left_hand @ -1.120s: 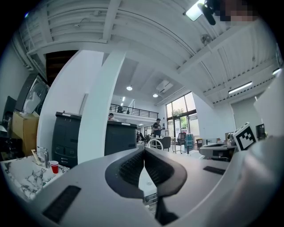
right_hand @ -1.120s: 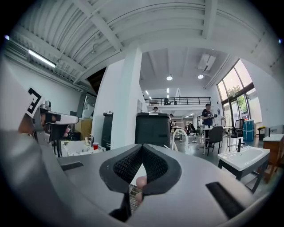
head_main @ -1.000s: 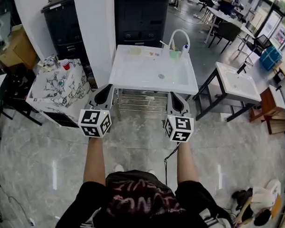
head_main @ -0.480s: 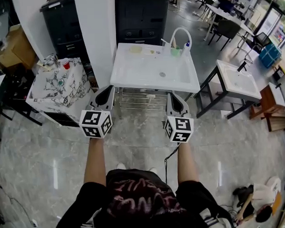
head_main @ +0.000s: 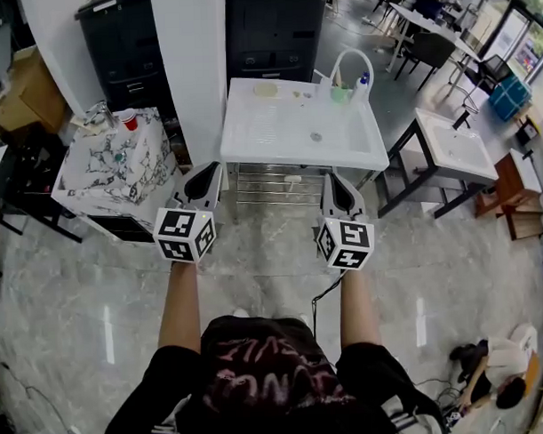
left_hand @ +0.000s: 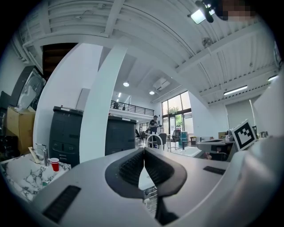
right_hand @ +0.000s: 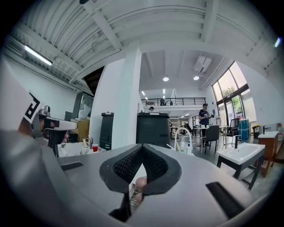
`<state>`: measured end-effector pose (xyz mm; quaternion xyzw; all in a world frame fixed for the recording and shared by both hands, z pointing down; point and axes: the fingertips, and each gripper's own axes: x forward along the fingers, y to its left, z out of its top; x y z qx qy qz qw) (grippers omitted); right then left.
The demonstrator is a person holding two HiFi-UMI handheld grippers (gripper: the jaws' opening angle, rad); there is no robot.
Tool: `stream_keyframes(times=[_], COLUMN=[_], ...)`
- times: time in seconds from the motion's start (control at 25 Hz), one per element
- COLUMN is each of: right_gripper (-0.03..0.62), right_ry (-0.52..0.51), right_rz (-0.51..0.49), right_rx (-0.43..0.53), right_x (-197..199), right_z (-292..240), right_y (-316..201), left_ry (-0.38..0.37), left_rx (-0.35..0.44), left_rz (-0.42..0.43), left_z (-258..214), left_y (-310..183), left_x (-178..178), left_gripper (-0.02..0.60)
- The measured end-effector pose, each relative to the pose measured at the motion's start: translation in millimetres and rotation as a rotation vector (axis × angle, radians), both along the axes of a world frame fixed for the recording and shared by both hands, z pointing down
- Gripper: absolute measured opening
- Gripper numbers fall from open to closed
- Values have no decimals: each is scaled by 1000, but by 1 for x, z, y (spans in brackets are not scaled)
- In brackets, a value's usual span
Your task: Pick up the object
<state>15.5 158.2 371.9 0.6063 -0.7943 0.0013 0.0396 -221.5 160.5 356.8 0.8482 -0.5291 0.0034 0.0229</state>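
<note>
Both grippers are held out side by side over the floor, short of a white sink table [head_main: 251,137]. In the head view my left gripper [head_main: 206,177] has its jaws pressed together with nothing between them. My right gripper [head_main: 333,179] is likewise shut and empty. The left gripper view shows the left gripper [left_hand: 144,152] with its ribbed pads touching. The right gripper [right_hand: 142,147] looks the same in its own view. On the sink's far rim stand a green cup [head_main: 340,94], a small bottle [head_main: 363,80] and a pale flat item [head_main: 265,90], beside a white faucet [head_main: 348,59].
A wire rack [head_main: 266,187] sits under the sink table. A marble-topped cabinet [head_main: 110,168] with a red cup [head_main: 129,122] stands at the left, beside a white pillar [head_main: 191,63]. Dark cabinets [head_main: 269,29] line the back. A second white sink table [head_main: 456,152] is at the right.
The view has drifted, so the sink table sits slightly further right and higher. Both grippers stay shut, side by side, in nearly the same pose.
</note>
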Motion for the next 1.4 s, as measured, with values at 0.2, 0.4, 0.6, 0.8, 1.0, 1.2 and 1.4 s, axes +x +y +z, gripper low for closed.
stream_keyframes(times=[0.2,0.4,0.6,0.8,1.0,1.2,1.4], right_gripper=[14,14,14,14,14,14,14], right_ry=[10,40,30,18,4,8,4], right_rz=[18,27,35,33,21,10,-9], right_rx=[1,-13,-12,-10,-2,-13,-25], right_x=[-15,-24,-26,-21,-14,-4,7], right_z=[0,7,13,20,20,28,31], right_y=[3,-4,-19,-47,-84,-126,-170], left_ry=[9,9,10,-6,-8,-12,-17], left_rx=[-13,-18,-19,-18,-21,-52,-58], left_rz=[21,41,38,37,16,6,-14], left_z=[8,13,18,23,25,39,43], left_y=[-1,-5,-20,-42,-73,-112,-160], left_x=[-14,-17,-22,-18,-17,-7,8], left_gripper=[15,15,15,15,15,15,15])
